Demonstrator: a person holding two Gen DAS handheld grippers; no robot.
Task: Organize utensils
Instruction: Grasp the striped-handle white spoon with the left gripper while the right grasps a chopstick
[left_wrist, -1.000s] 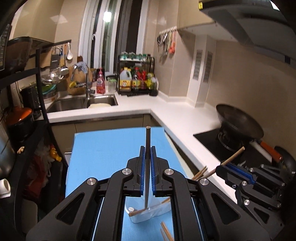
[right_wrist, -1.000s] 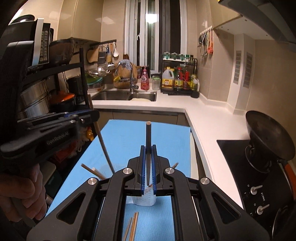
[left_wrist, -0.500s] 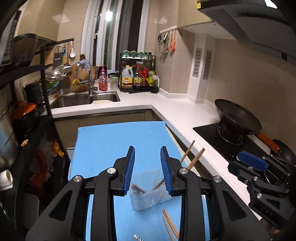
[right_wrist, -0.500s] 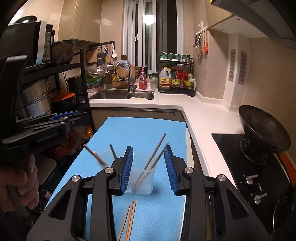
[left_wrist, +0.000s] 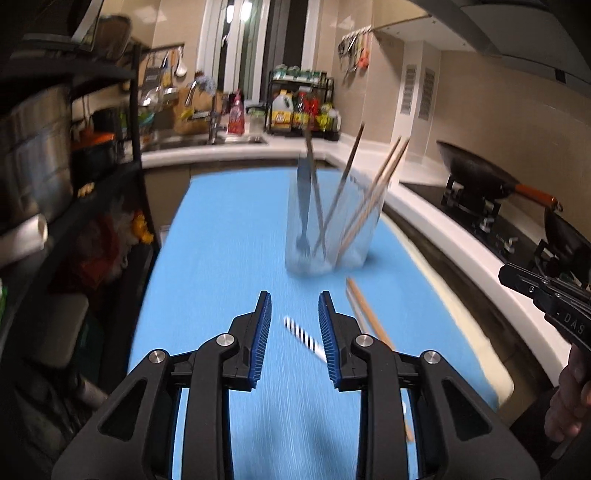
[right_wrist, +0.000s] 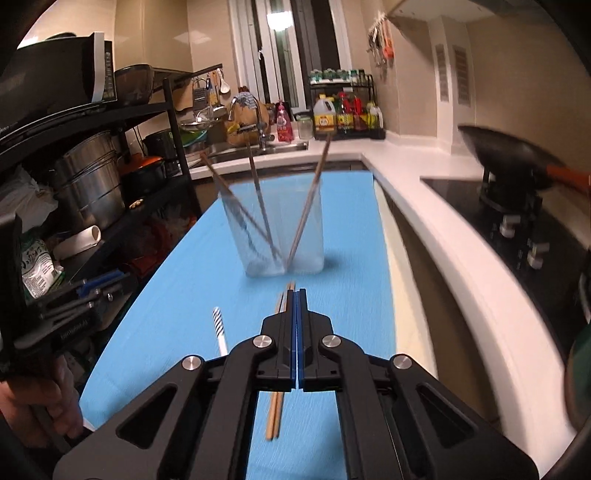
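Note:
A clear plastic cup (left_wrist: 330, 225) (right_wrist: 275, 225) stands on the blue mat (left_wrist: 221, 240) (right_wrist: 347, 221) and holds several chopsticks and a dark fork. My left gripper (left_wrist: 294, 301) is open and empty, low over a striped straw (left_wrist: 304, 338) that lies between its jaws. A pair of wooden chopsticks (left_wrist: 365, 317) (right_wrist: 277, 406) lies on the mat beside the straw (right_wrist: 218, 326). My right gripper (right_wrist: 296, 295) is shut with nothing seen between its pads, directly above the wooden chopsticks.
A black rack with steel pots (right_wrist: 88, 181) stands along the mat's left side. A wok (left_wrist: 476, 173) (right_wrist: 513, 155) sits on the hob at right. The white counter runs behind to the sink (right_wrist: 251, 147) and a bottle rack (right_wrist: 343, 110).
Both grippers released their dark utensils into the cup, then dropped low toward the mat and nearer the loose pieces. The right gripper has since closed; the left stays open.

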